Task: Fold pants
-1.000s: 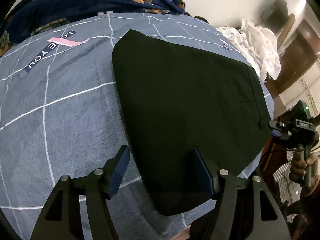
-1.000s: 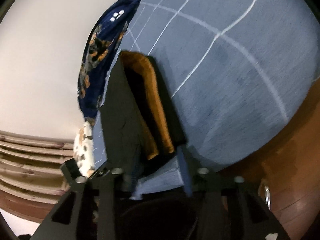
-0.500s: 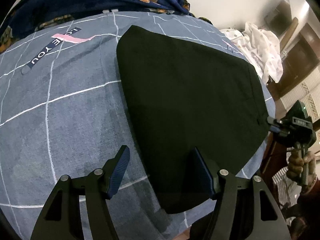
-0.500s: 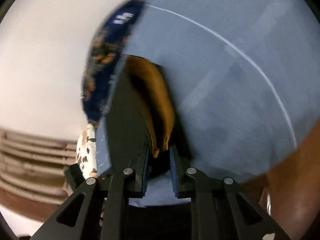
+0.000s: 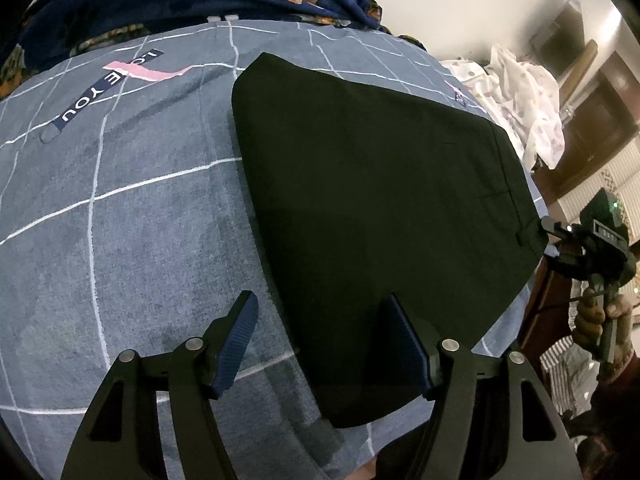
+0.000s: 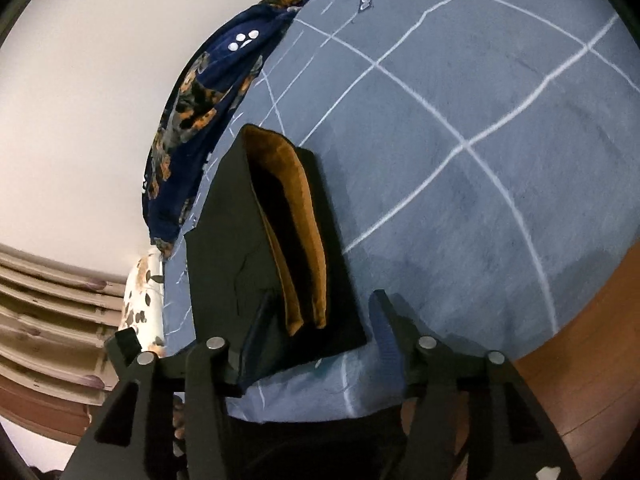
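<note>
The black pants (image 5: 372, 200) lie folded flat on the blue-grey checked bedsheet (image 5: 120, 240). My left gripper (image 5: 320, 300) hovers open over their near corner, and its pads touch nothing. In the right wrist view the waist end of the pants (image 6: 224, 232) shows its orange lining (image 6: 304, 240). My right gripper (image 6: 322, 300) straddles that end with its jaws opening, and the right pad stands clear of the cloth. From the left wrist view the right gripper (image 5: 554, 240) sits at the pants' right edge, by the bed's side.
A dark blue floral blanket (image 5: 160, 4) is bunched along the far side of the bed. A white dotted garment (image 5: 528, 92) lies at the far right corner. A hand (image 5: 596, 316) holds the right gripper's handle past the bed's edge. Brown wooden floor (image 6: 580, 360) lies beyond.
The right gripper closed on the waist end half a second ago and has now opened off it, drawing back slightly. The pants lie flat. The left gripper has not moved.
</note>
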The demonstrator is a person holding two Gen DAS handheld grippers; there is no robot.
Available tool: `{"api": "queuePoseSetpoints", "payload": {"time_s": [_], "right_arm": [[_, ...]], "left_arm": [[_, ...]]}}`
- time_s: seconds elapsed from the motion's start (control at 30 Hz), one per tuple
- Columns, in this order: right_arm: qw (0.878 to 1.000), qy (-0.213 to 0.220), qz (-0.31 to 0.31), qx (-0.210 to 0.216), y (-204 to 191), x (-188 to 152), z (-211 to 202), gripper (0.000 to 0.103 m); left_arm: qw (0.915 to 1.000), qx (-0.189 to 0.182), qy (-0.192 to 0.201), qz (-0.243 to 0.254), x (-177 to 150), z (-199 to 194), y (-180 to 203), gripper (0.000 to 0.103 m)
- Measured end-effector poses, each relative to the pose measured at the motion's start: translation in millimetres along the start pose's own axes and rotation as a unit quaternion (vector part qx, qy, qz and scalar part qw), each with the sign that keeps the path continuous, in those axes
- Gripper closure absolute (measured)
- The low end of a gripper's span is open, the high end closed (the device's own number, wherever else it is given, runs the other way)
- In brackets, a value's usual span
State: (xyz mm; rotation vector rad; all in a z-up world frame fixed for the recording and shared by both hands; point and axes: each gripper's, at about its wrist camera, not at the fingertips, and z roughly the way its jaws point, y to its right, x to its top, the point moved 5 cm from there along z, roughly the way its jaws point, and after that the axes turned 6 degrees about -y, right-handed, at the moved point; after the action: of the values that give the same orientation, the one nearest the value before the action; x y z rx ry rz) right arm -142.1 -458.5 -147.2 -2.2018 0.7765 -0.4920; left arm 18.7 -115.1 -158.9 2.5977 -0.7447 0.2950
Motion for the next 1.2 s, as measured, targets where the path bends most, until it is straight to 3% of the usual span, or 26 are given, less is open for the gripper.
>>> {"api": "queuePoseSetpoints", "payload": {"time_s": [0.07,0.23,0.37,0.43,0.67,0.7,0.73,0.83,1.03,1.2], "right_arm": [[1.0,-0.014,-0.001,0.004,2.0,3.6,7.9,0.05],[0.996,-0.059,0.007,0.069,5.0,14.6,31.3,0.049],[0.991,-0.094,-0.02,0.098,-6.6,26.0,43.9,0.046],[0.988,-0.108,-0.036,0.103,-14.2,30.2,50.6,0.037],[0.984,-0.133,-0.088,0.075,-32.1,36.3,70.2,0.037],[0.984,-0.133,-0.093,0.069,-32.5,35.1,71.1,0.043],[0.984,-0.136,-0.101,0.055,-31.8,33.0,73.1,0.059],[0.985,-0.134,-0.092,0.054,-20.8,31.6,72.3,0.072],[0.986,-0.124,-0.088,0.065,-15.3,31.1,69.2,0.072],[0.988,-0.114,-0.08,0.071,-11.1,29.4,66.7,0.073]], "left_arm": [[1.0,-0.002,0.0,-0.001,-0.1,-0.2,0.0,0.035],[0.9999,-0.013,0.002,-0.002,0.3,-1.8,-2.9,0.035],[0.9996,-0.029,0.004,-0.003,-1.2,-2.2,-5.9,0.035],[0.9991,-0.041,0.007,-0.003,-0.7,-2.5,-7.9,0.035],[0.9943,-0.107,0.002,-0.01,8.7,-0.5,-14.3,0.035],[0.9925,-0.122,-0.003,-0.011,11.4,1.3,-14.3,0.035],[0.9915,-0.129,-0.006,-0.011,13.3,3.1,-13.5,0.035],[0.9892,-0.146,-0.013,-0.005,23.0,9.0,-10.3,0.035],[0.9934,-0.107,-0.016,0.037,34.6,14.1,5.0,0.035],[0.9963,-0.033,-0.009,0.079,37.7,19.3,19.7,0.035]]}}
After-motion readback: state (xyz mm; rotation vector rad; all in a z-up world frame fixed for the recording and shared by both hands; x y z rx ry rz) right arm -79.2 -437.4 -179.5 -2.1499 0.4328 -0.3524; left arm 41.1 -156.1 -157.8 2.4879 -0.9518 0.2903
